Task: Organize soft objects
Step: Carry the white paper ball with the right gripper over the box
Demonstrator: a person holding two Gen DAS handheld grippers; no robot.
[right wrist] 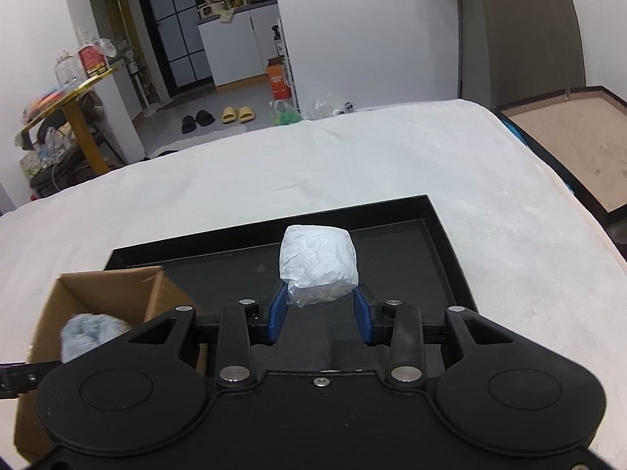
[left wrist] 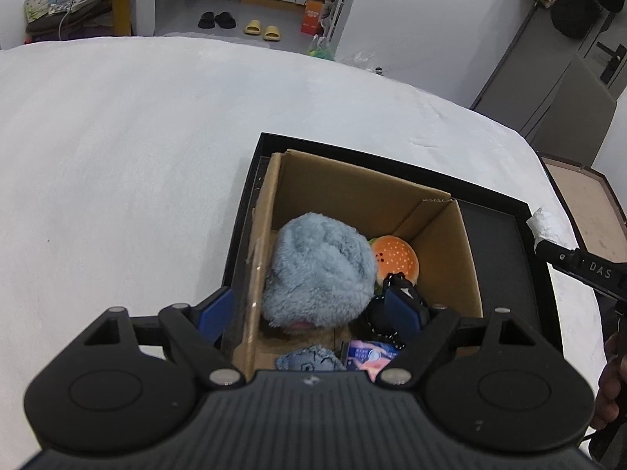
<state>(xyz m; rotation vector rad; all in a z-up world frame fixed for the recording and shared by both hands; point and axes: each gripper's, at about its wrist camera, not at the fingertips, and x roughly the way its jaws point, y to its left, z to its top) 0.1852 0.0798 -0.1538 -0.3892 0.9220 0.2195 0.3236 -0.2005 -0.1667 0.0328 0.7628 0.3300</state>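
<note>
Only left view shows burger plush [left wrist: 395, 258].

- The cardboard box [left wrist: 352, 203] stands open-topped in the left part of the black tray [right wrist: 443, 235]; its upright walls hem in any sideways approach.
- A fluffy blue plush [left wrist: 319, 270] and a burger toy [left wrist: 395, 260] crowd the box floor, leaving only the far corner bare.
- The tray's right half lies bare, bounded by a low rim.
- The white bedcover [left wrist: 117, 156] spreads unobstructed to the left and beyond.
</note>
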